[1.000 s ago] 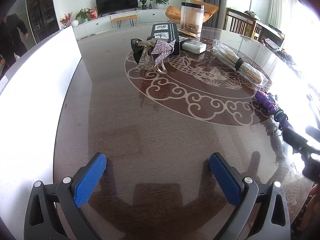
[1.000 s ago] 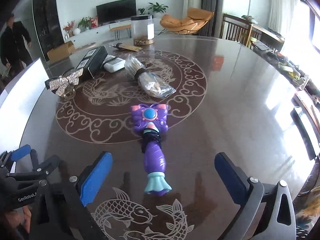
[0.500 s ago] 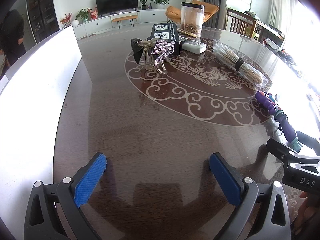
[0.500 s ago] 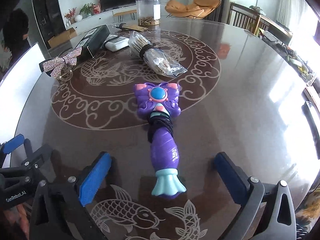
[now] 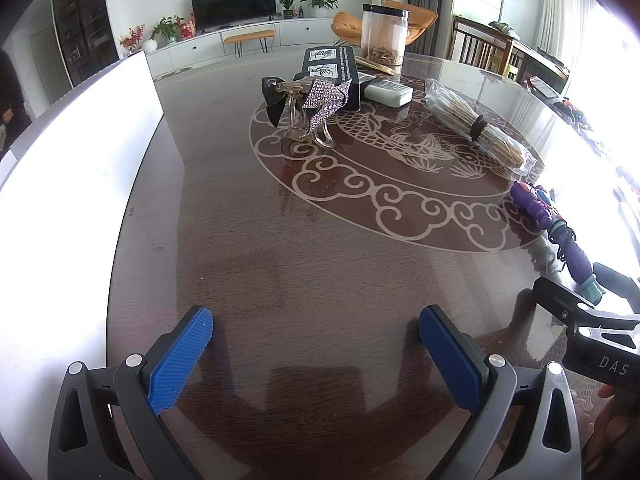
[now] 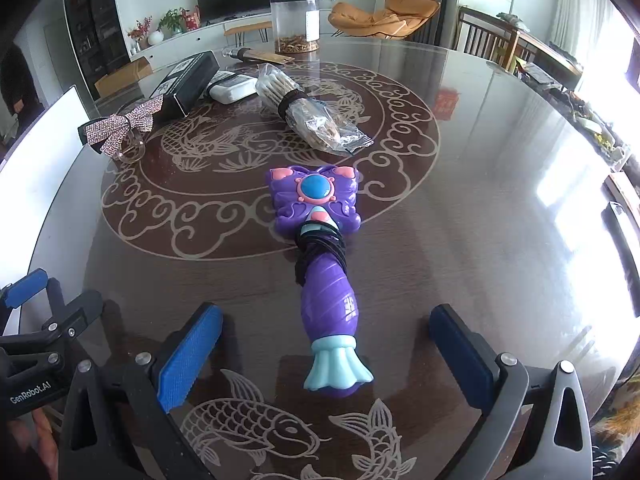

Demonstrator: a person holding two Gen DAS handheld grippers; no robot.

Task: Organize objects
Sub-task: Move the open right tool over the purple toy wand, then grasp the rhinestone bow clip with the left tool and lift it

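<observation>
A purple toy wand [image 6: 326,280] with a butterfly head and a pale blue flared end lies on the dark round table [image 6: 480,200]. My right gripper [image 6: 326,354] is open, and the wand's flared end lies between its blue pads without touching them. The wand also shows at the right of the left wrist view [image 5: 560,232]. My left gripper [image 5: 316,354] is open and empty over bare table. A rhinestone bow hair clip [image 5: 308,104] stands ahead of it, also seen in the right wrist view [image 6: 120,130].
A bag of sticks [image 6: 312,116], a black box [image 6: 184,84], a white packet [image 6: 232,88] and a clear jar [image 6: 295,22] lie farther back. A white board [image 5: 68,168] runs along the table's left edge. The right gripper's body [image 5: 592,336] is at the left view's right.
My right gripper has moved forward toward the wand, so its flared end now lies between the open pads. My left gripper has not moved.
</observation>
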